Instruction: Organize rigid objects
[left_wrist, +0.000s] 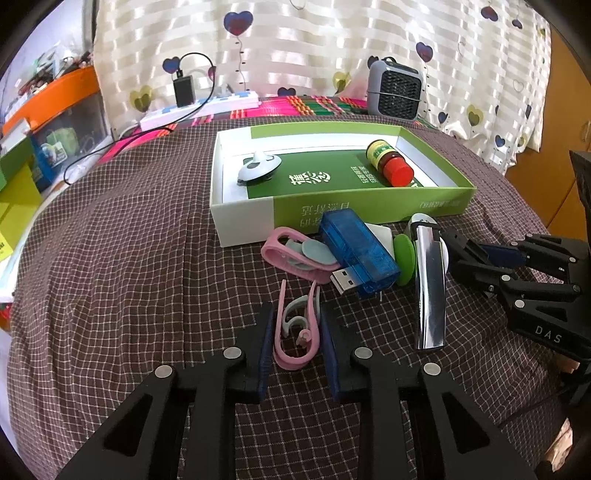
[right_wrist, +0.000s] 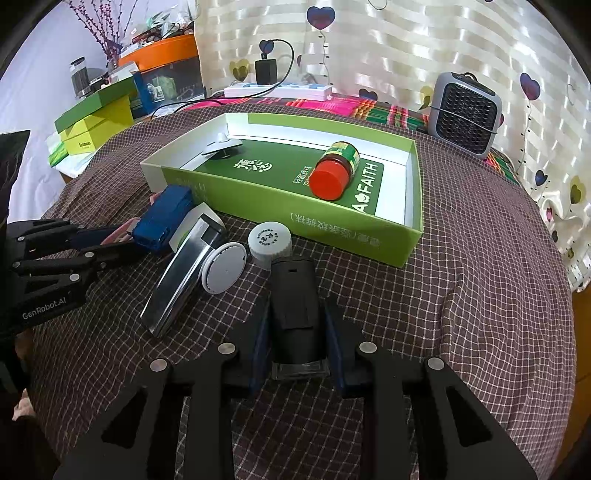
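The left gripper pinched a pink clip lying on the checked cloth, a blue pad against each side. The right gripper pinched a black case the same way. Between them lay a second pink clip, a blue USB stick, a chrome piece, a white disc and a white cap. Behind, the green box held a red-capped bottle on its side and a white hook.
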